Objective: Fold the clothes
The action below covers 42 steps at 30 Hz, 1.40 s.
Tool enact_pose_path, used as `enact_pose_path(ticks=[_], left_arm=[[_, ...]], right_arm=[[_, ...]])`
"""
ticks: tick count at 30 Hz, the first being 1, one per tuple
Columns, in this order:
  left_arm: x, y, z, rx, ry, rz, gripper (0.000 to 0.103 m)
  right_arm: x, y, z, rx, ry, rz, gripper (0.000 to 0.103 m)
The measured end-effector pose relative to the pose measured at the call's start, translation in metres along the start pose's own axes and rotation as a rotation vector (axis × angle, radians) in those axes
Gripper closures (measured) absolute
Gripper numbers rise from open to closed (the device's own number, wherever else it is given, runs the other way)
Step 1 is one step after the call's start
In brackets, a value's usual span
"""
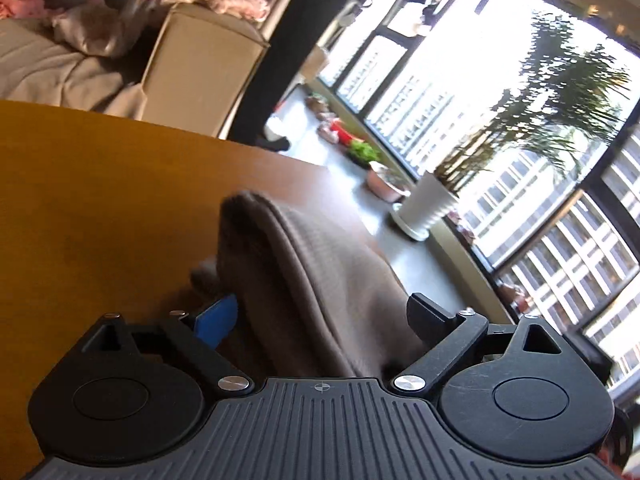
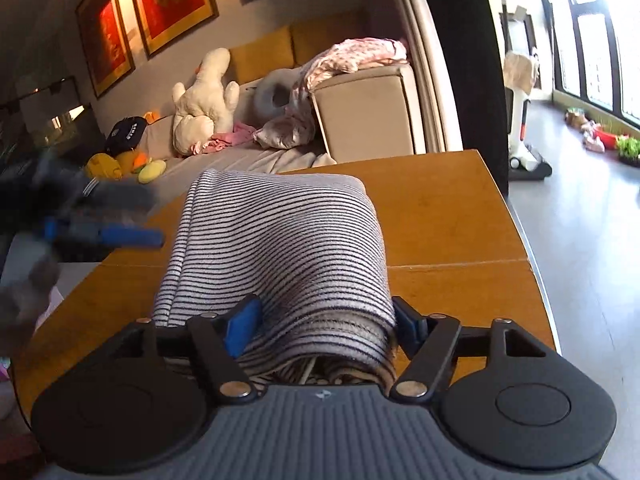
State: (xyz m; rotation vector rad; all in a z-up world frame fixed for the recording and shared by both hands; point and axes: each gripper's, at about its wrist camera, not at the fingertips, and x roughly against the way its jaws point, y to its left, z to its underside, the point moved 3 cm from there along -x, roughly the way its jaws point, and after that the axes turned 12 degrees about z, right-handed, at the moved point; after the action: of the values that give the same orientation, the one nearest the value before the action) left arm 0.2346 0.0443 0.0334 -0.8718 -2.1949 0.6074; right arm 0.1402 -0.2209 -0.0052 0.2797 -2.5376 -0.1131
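A folded garment with thin dark stripes (image 2: 280, 240) lies lengthwise on the wooden table (image 2: 440, 208). My right gripper (image 2: 326, 326) is at its near end, blue pads pressed against both sides of the thick fold. In the left wrist view the same cloth (image 1: 304, 264) looks grey-brown and rises in a ridge between the fingers of my left gripper (image 1: 320, 316). Those jaws stand wide apart, and the blue pad (image 1: 216, 320) is clear of the fabric. The left gripper also shows as a blur at the left edge of the right wrist view, with a blue finger (image 2: 120, 236) beside the garment.
Beyond the table's far edge stands a beige sofa (image 2: 360, 112) with plush toys (image 2: 204, 100), cushions and loose clothes. To the right are grey floor, an upright vacuum (image 2: 520, 120), a white plant pot (image 1: 424, 204) and large windows (image 1: 520, 120).
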Motion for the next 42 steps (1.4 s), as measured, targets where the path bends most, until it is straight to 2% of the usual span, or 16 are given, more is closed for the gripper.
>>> enact_pose_path(ticks=[4, 5, 6, 8, 11, 16, 19, 22, 24, 26, 28, 31, 34, 36, 39, 42], left_arm=[[-0.041, 0.009, -0.015, 0.006, 0.072, -0.063, 0.01], [-0.047, 0.008, -0.019, -0.008, 0.076, -0.083, 0.026], [-0.051, 0.008, -0.022, -0.02, 0.074, -0.092, 0.033], [-0.042, 0.002, -0.03, -0.027, 0.022, -0.035, 0.058], [-0.024, -0.002, -0.029, -0.023, -0.029, 0.014, 0.067], [-0.014, 0.029, -0.002, 0.011, 0.029, -0.15, 0.067], [0.003, 0.044, 0.013, 0.12, 0.024, -0.092, 0.059], [0.015, 0.049, 0.025, 0.138, 0.013, -0.078, 0.054], [0.019, 0.05, 0.031, 0.146, 0.013, -0.067, 0.055], [0.02, 0.049, 0.034, 0.146, 0.012, -0.052, 0.056], [0.019, 0.042, 0.035, 0.133, 0.013, -0.025, 0.056], [0.019, 0.031, 0.038, 0.087, 0.021, 0.036, 0.06], [0.016, 0.019, 0.042, 0.031, 0.028, 0.137, 0.065], [0.009, 0.014, 0.044, 0.004, 0.033, 0.171, 0.065], [-0.002, 0.012, 0.044, -0.004, 0.047, 0.172, 0.064], [-0.008, 0.017, 0.043, 0.012, 0.05, 0.138, 0.06]], right_arm=[[-0.003, -0.001, -0.002, -0.007, 0.003, -0.012, 0.027], [-0.002, -0.001, -0.004, -0.007, 0.004, -0.014, 0.026], [-0.002, -0.001, -0.005, -0.004, 0.005, -0.015, 0.026], [0.0, 0.002, -0.006, 0.022, -0.004, -0.004, 0.026], [0.001, 0.004, -0.006, 0.049, -0.016, 0.01, 0.023], [-0.005, 0.009, -0.009, 0.035, -0.008, 0.023, 0.02], [0.008, 0.024, -0.013, 0.142, -0.088, 0.106, 0.02], [0.034, 0.049, -0.016, 0.283, -0.214, 0.145, 0.02], [0.046, 0.071, -0.015, 0.343, -0.251, 0.093, 0.02], [0.044, 0.095, -0.007, 0.387, -0.227, 0.027, 0.02], [0.032, 0.118, 0.01, 0.485, -0.202, 0.03, 0.02], [0.023, 0.125, 0.023, 0.581, -0.204, 0.086, 0.04], [0.03, 0.1, 0.007, 0.466, -0.172, 0.059, 0.058], [0.037, 0.081, -0.004, 0.399, -0.165, 0.084, 0.076], [0.045, 0.054, -0.017, 0.321, -0.183, 0.145, 0.086], [0.05, 0.03, -0.037, 0.119, -0.17, 0.051, 0.091]])
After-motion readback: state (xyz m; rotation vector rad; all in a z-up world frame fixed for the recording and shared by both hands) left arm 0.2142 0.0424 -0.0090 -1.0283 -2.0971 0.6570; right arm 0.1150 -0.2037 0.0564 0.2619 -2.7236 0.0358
